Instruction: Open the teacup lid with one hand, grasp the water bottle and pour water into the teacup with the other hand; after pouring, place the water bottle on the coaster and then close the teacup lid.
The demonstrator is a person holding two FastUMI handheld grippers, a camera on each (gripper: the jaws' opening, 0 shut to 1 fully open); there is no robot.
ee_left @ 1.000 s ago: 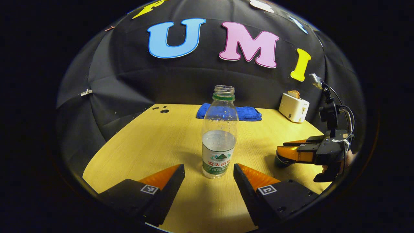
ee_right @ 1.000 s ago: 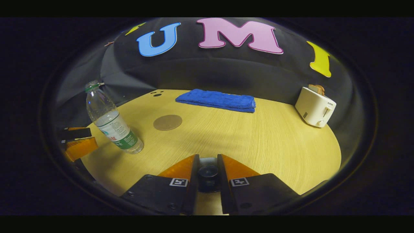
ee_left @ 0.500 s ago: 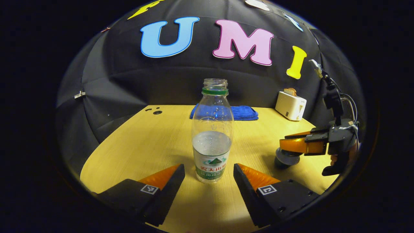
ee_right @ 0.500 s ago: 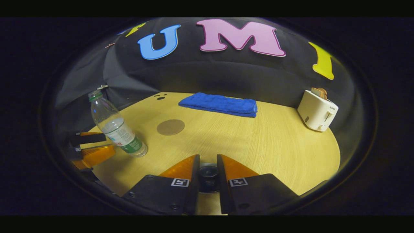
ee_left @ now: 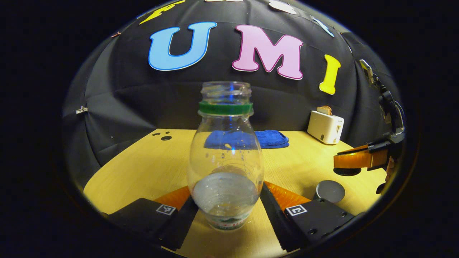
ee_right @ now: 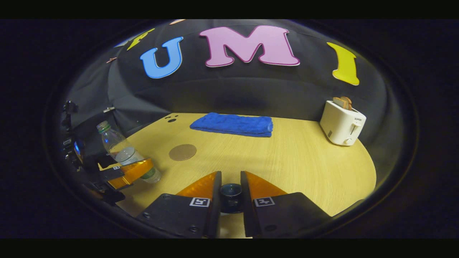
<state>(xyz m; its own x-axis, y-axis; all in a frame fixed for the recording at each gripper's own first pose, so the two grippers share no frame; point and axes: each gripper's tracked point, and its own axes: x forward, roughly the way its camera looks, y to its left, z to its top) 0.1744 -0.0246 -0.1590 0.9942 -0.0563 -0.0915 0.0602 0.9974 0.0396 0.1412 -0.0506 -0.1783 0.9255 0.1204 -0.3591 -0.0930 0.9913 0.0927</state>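
A clear water bottle [ee_left: 226, 172] without a cap, part full, stands on the wooden table [ee_left: 150, 165]. It sits between the fingers of my left gripper [ee_left: 227, 195], which is open around its lower body. The right gripper view shows that bottle [ee_right: 118, 148] with my left gripper [ee_right: 138, 170] around it. My right gripper [ee_right: 230, 184] is shut on the teacup lid [ee_right: 230, 195]. In the left gripper view my right gripper [ee_left: 340, 163] holds the dark lid [ee_left: 347, 171] in the air, up and right of the uncovered teacup [ee_left: 330, 191]. A round brown coaster [ee_right: 183, 152] lies beyond the bottle.
A folded blue towel [ee_right: 232, 124] lies at the back of the table. A white toaster [ee_right: 342, 122] with bread in it stands at the back right. Bare wood [ee_right: 287, 154] stretches between them and my right gripper. The table's round edge runs close on both sides.
My left gripper has moved forward until the bottle stands between its fingers. My right gripper has lifted the lid off the teacup and carried it up and away.
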